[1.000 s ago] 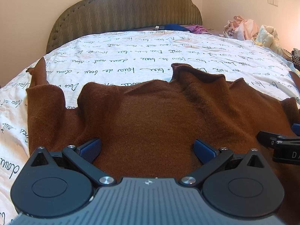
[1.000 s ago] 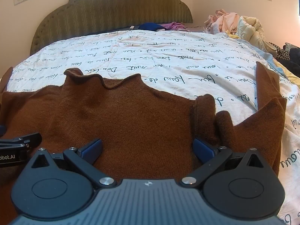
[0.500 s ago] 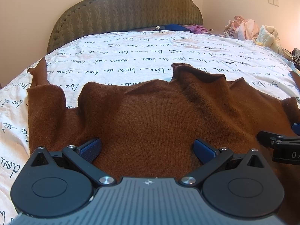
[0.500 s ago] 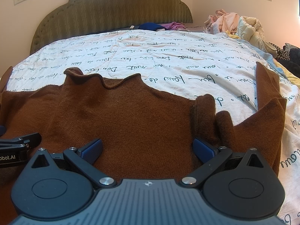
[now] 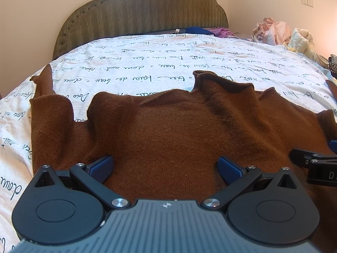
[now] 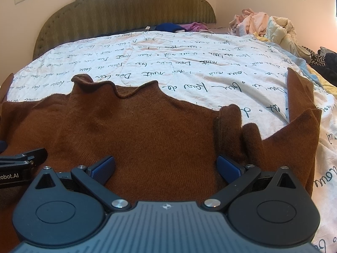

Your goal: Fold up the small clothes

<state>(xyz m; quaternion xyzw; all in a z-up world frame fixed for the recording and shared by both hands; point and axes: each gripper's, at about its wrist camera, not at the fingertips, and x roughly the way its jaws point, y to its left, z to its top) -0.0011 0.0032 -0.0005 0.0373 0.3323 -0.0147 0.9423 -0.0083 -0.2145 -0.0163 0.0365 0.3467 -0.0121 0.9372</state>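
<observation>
Our left tongs (image 5: 165, 166) and right tongs (image 6: 165, 166) sit side by side, both spread wide, released, low over one brown sweater (image 5: 179, 130). The sweater lies flat on the bed (image 5: 147, 63), collar (image 6: 94, 85) pointing toward the headboard (image 5: 147, 10), long axis crosswise through its two sleeves; we count one cuff raised at each end
</observation>
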